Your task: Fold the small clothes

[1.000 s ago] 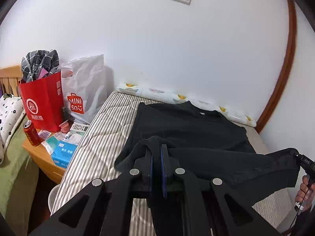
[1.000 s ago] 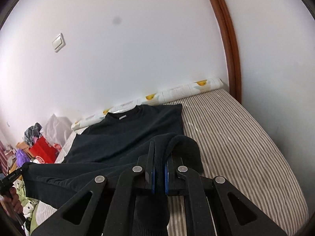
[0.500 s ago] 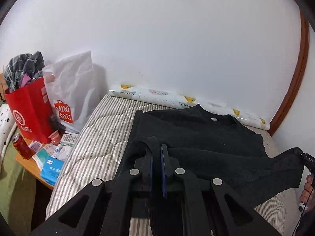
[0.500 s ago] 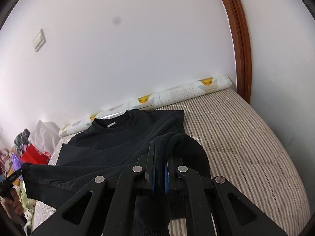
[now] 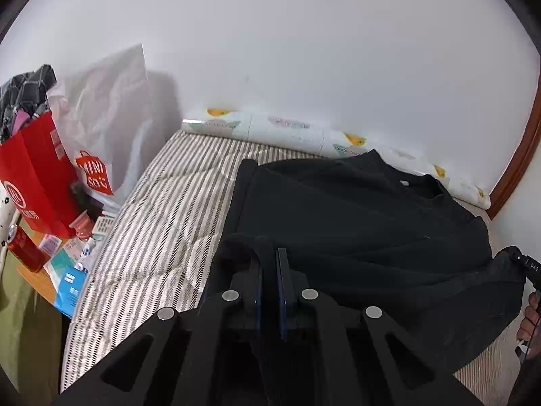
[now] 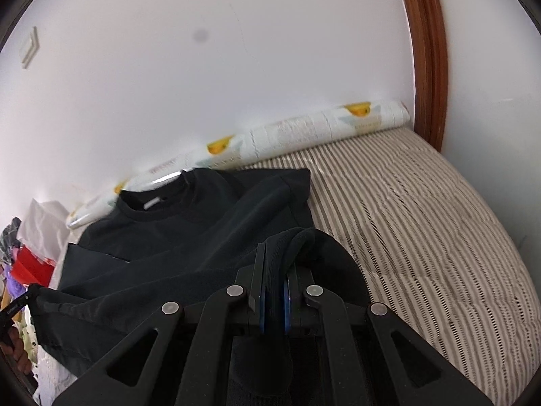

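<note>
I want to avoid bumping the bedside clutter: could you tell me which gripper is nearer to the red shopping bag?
Left. The left gripper grips the black T-shirt on the side towards the red shopping bag; the right gripper holds its far corner.

The striped bed right of the shirt is free; left, bags and a can crowd the nightstand.
</note>
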Demonstrator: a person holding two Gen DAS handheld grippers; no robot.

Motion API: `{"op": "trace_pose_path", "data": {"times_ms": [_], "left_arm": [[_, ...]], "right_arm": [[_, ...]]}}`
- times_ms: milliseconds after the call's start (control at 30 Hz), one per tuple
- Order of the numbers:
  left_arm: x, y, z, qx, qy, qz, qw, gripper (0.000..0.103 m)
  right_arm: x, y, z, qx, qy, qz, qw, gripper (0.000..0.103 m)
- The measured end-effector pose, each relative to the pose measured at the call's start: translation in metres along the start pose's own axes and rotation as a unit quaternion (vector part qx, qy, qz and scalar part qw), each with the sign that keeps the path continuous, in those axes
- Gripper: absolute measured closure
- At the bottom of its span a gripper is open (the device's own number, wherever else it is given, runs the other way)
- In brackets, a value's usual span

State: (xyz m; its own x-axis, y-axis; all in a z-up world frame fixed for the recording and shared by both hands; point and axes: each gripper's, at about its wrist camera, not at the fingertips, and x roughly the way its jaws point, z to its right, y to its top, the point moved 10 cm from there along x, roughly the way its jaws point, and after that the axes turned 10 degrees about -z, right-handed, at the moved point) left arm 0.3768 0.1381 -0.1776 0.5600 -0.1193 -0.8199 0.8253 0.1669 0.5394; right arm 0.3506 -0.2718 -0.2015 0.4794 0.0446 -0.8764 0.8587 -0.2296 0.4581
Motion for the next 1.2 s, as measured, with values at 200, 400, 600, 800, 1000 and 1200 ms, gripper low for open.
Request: {"op": "trace_pose_path", "data": {"times_ms": [200, 400, 600, 800, 1000, 1200], "left_arm": [[0.006, -0.001, 0.002, 0.004, 0.002, -0.012, 0.9999, 0.092], [-0.01, -0.014, 0.0, -0.001, -0.024, -0.023, 0.9994, 0.084], [-0.033, -0.052, -0.018, -0.016, -0.028, -0.033, 0.9989, 0.051], [-0.037, -0.101, -0.039, -0.032, -0.026, -0.061, 0.9973, 0.049], [-0.025, -0.117, -0.048, -0.065, -0.062, -0.072, 0.9934, 0.049], [-0.007, -0.109, -0.048, -0.088, -0.084, -0.07, 0.9901, 0.049]], "right_arm": [[0.02, -0.006, 0.005, -0.001, -0.013, -0.041, 0.999, 0.086], [-0.027, -0.028, 0.006, -0.033, -0.026, -0.015, 0.999, 0.058], [-0.06, -0.07, 0.043, -0.009, -0.052, -0.019, 0.998, 0.057], [-0.06, -0.107, 0.069, 0.034, -0.036, -0.05, 0.998, 0.057], [-0.052, -0.109, 0.071, 0.04, -0.052, -0.044, 0.997, 0.057], [-0.036, -0.098, 0.075, 0.076, -0.043, -0.044, 0.995, 0.057]]}}
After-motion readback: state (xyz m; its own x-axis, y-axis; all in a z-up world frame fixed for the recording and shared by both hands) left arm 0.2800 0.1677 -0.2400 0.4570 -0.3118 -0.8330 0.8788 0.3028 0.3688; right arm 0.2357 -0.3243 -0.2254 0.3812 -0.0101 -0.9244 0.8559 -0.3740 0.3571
